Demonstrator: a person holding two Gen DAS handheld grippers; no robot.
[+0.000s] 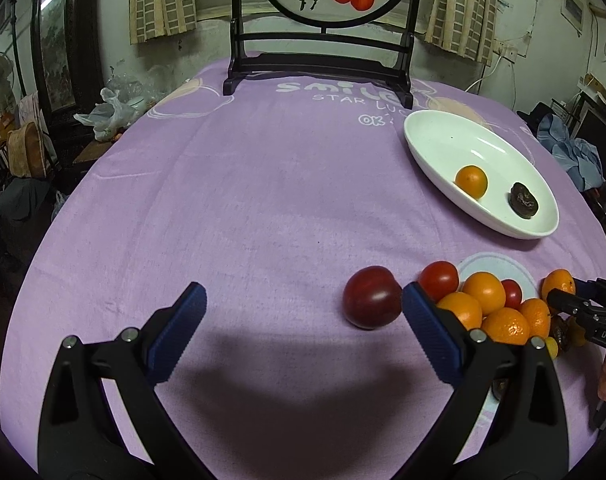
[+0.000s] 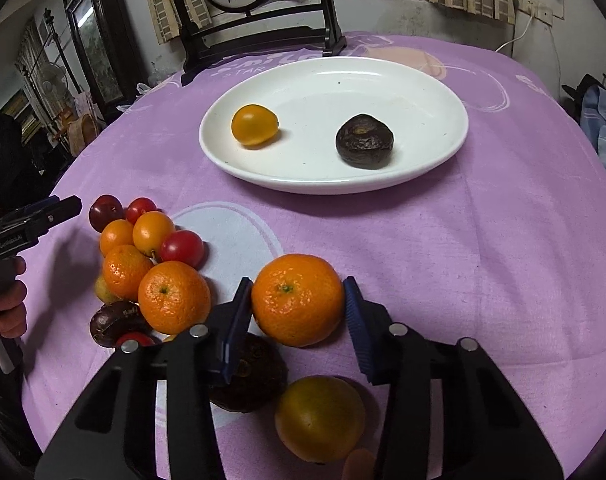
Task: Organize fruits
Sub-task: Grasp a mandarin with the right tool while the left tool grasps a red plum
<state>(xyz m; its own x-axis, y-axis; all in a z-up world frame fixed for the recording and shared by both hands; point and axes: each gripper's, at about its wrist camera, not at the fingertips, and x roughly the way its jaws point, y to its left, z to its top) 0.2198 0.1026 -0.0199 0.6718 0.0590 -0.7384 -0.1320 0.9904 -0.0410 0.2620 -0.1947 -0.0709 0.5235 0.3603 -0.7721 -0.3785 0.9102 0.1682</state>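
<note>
A white oval plate (image 2: 431, 80) holds a small orange fruit (image 2: 255, 125) and a dark wrinkled fruit (image 2: 364, 141); it also shows in the left wrist view (image 1: 435, 136). My right gripper (image 2: 297, 300) is shut on a mandarin (image 2: 298, 299), its blue pads against both sides. A pile of mandarins (image 2: 174, 297), small orange fruits and red tomatoes (image 2: 182, 247) lies to its left. My left gripper (image 1: 303, 300) is open and empty over the cloth, its right finger beside a dark red plum (image 1: 371, 297).
A purple cloth (image 1: 243, 184) covers the round table. A black wooden stand (image 1: 323, 60) with a painted screen is at the far edge. A dark fruit (image 2: 259, 376) and a yellow-orange fruit (image 2: 319, 418) lie under my right gripper.
</note>
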